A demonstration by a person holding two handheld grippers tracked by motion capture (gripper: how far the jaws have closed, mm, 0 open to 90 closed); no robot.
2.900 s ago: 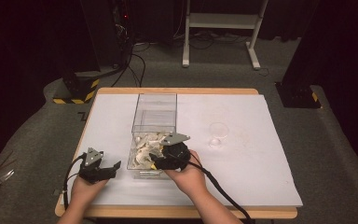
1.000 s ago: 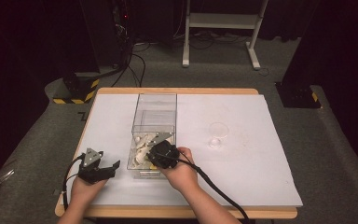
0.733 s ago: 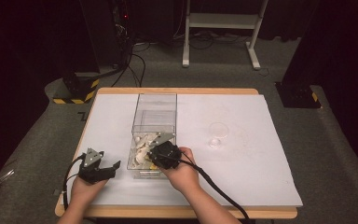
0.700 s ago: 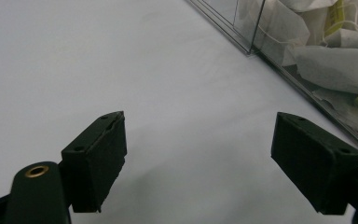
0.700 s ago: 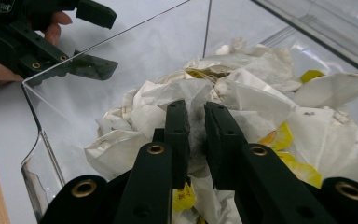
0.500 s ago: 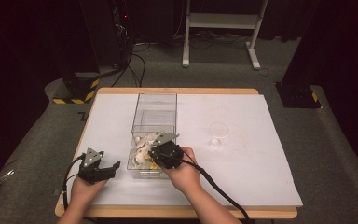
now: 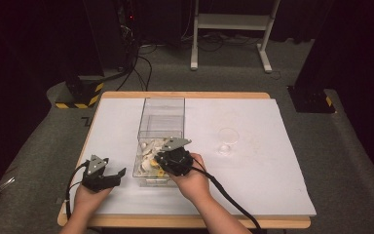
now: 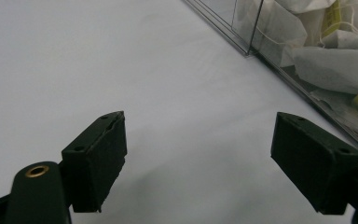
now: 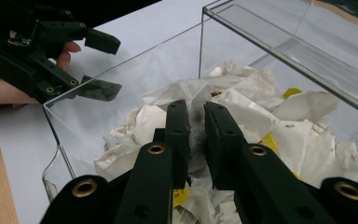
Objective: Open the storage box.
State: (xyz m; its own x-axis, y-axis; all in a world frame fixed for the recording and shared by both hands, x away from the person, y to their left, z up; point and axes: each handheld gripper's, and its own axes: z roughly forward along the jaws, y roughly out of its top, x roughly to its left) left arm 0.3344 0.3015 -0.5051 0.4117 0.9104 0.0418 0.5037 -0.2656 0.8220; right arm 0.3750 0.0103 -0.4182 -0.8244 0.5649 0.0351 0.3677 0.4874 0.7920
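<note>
White table (image 7: 272,165), lower centre: right gripper (image 9: 196,122) jaws pinching 1 tea bag (image 9: 193,95) inside clear box (image 7: 160,113); left gripper (image 7: 108,176) spread (idle, lower left).

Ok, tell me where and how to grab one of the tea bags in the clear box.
Best from above, through the box's open top: its clear walls block any sideways approach. Pinch a raised paper fold of a tea bag on top of the heap, not a buried one. The right gripper is already there, jaws down in the pile and shut on a fold of tea bag paper; a straight lift should probably free it.
</note>
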